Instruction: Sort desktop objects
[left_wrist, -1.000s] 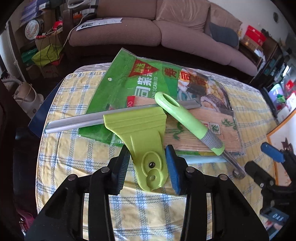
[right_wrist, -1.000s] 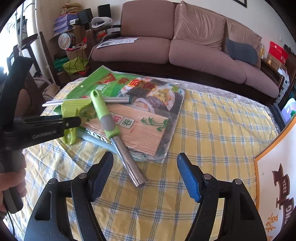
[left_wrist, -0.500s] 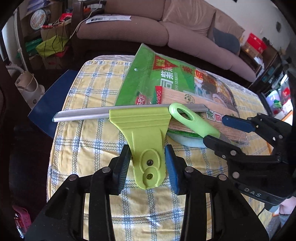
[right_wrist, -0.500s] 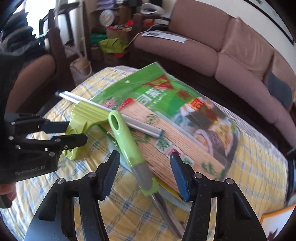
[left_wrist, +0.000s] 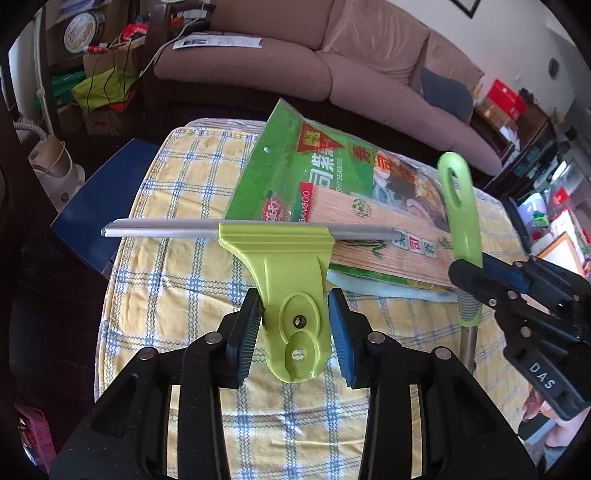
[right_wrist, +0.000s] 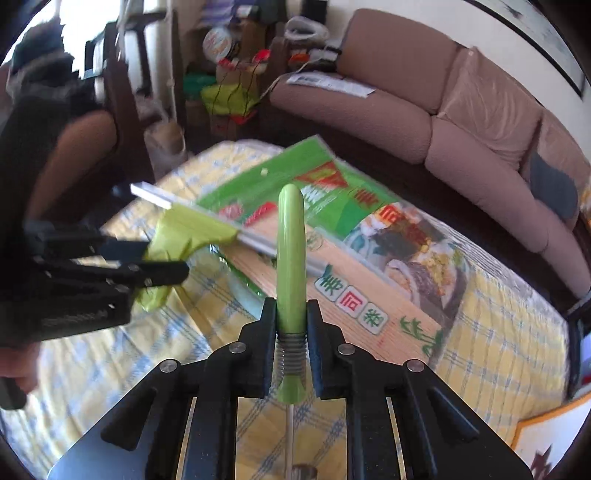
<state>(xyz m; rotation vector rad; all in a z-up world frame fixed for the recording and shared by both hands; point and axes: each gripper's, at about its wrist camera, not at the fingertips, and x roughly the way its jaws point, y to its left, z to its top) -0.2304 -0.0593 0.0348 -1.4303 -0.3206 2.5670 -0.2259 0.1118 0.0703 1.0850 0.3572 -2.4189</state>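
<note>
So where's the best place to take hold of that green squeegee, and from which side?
Grip the squeegee by its narrow green handle end, coming in from the near table edge. The handle tapers towards the left hand-held gripper, whose pads already flank it; the wide blade bar lies crosswise at the far end.

Both cameras sit close above the table (left_wrist: 184, 177), face the sofa (right_wrist: 388, 110), share the seaweed bag (left_wrist: 295, 173)

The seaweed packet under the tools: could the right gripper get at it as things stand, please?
Probably not yet. The right gripper is shut on the green-handled tool, so its fingers are occupied. The squeegee, gripped by the left gripper, also has its bar lying across the seaweed packet.
</note>
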